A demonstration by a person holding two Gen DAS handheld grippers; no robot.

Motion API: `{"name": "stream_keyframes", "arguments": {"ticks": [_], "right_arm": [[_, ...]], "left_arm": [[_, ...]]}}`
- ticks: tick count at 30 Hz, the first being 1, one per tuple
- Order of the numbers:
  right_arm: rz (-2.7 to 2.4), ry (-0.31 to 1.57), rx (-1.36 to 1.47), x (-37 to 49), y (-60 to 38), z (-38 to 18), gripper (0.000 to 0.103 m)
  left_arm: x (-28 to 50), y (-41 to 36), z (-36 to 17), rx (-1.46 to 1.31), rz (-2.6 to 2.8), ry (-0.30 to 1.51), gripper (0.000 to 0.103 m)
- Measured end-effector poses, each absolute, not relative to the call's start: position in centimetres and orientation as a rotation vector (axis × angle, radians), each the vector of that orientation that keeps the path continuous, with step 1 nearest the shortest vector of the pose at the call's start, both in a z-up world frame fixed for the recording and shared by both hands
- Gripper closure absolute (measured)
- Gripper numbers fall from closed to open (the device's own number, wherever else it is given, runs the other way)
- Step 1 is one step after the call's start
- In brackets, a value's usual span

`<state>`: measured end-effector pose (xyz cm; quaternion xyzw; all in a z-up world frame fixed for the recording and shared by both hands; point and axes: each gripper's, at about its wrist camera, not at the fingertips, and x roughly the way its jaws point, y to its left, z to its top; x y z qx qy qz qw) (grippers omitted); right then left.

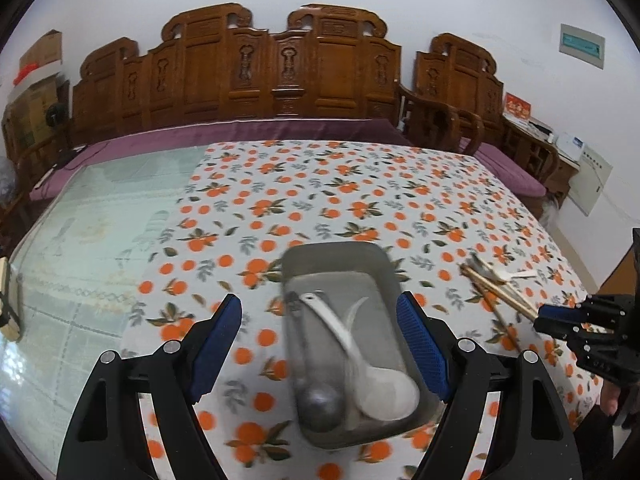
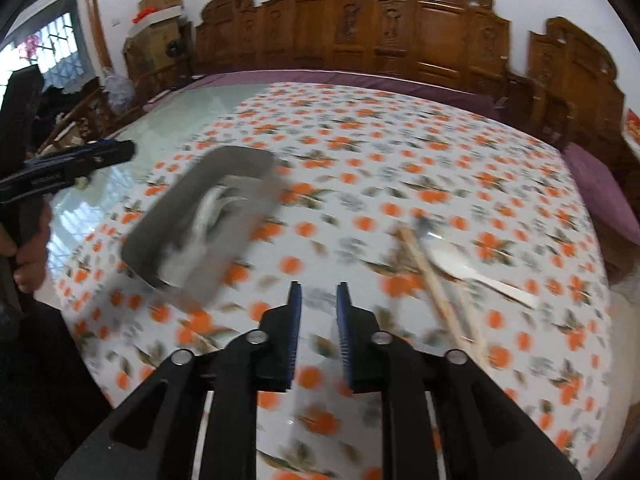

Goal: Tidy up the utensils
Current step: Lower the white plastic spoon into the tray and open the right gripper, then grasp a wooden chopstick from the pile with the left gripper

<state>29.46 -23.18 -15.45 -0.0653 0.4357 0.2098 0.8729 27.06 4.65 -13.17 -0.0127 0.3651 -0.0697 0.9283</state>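
Observation:
A grey metal tray (image 1: 384,276) lies on the orange-print tablecloth and holds a white spoon (image 1: 384,394) and a metal ladle (image 1: 320,408). My left gripper (image 1: 320,344) is open wide above the tray's near end, empty. Wooden chopsticks (image 1: 500,296) and a white spoon (image 1: 516,276) lie to the tray's right. In the right wrist view the tray (image 2: 160,224) is at left; chopsticks (image 2: 436,288) and a white spoon (image 2: 464,266) lie to the right. My right gripper (image 2: 319,308) is narrowly open, empty, above bare cloth between them.
The tablecloth (image 1: 340,184) covers the right part of a glass-topped table (image 1: 100,220). A carved wooden bench (image 1: 260,76) with purple cushions stands behind it. My right gripper also shows at the left wrist view's right edge (image 1: 560,316).

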Motion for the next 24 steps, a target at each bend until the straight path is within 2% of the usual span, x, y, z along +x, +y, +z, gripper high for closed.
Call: {"name": "stream_keyframes", "arguments": {"ticks": [7,9,24], "right_arm": [[0.315,0.932,-0.092,29.3,-30.3,-17.1,0.082],[0.297,0.926,-0.075,29.1,-31.8,-17.3,0.078],[0.241,0.93,-0.007,28.4,-36.9,-19.3,0.077]], "left_arm": [[26.3,0.0,-13.8,0.015,-0.191,0.756,0.027],[26.1,-1.3,-13.8,0.023,-0.197,0.755,0.027],[26.3,-12.2,-16.1,0.101,-0.291,0.802,0.029]]}}
